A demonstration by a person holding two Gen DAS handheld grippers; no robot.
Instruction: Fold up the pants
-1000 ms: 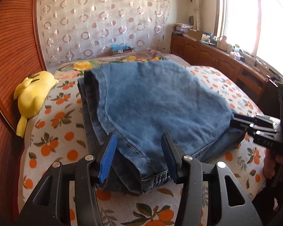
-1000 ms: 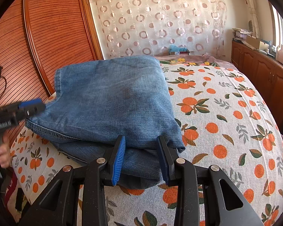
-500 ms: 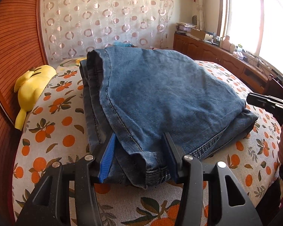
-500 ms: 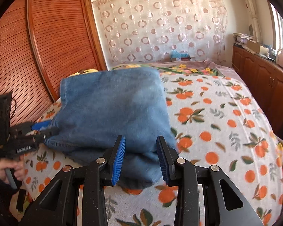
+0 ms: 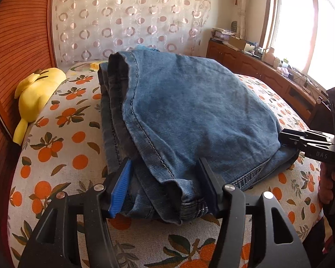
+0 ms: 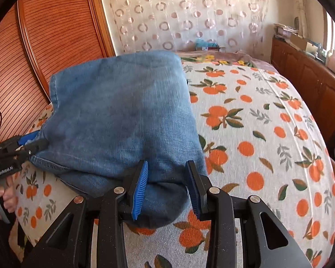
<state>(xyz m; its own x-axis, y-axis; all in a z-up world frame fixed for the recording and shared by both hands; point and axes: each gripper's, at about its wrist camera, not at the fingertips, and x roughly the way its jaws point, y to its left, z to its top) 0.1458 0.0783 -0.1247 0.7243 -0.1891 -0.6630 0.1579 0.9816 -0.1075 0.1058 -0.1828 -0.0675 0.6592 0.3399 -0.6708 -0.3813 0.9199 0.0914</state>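
The folded blue jeans [image 5: 189,120] lay on the orange-print bedspread [image 6: 268,134]; my left gripper [image 5: 165,185], jaws just widening, stood loose round their near corner, my right gripper [image 6: 167,185] clenched the other, so I judged easing both off gently best.

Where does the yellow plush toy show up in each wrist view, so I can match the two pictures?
Left wrist view: the yellow plush toy lies at the left edge, on the bed against the wooden headboard, left of the folded jeans.
Right wrist view: not in it; the jeans fill that side of the bed.
Shared landmark: the circle-patterned curtain behind the bed.
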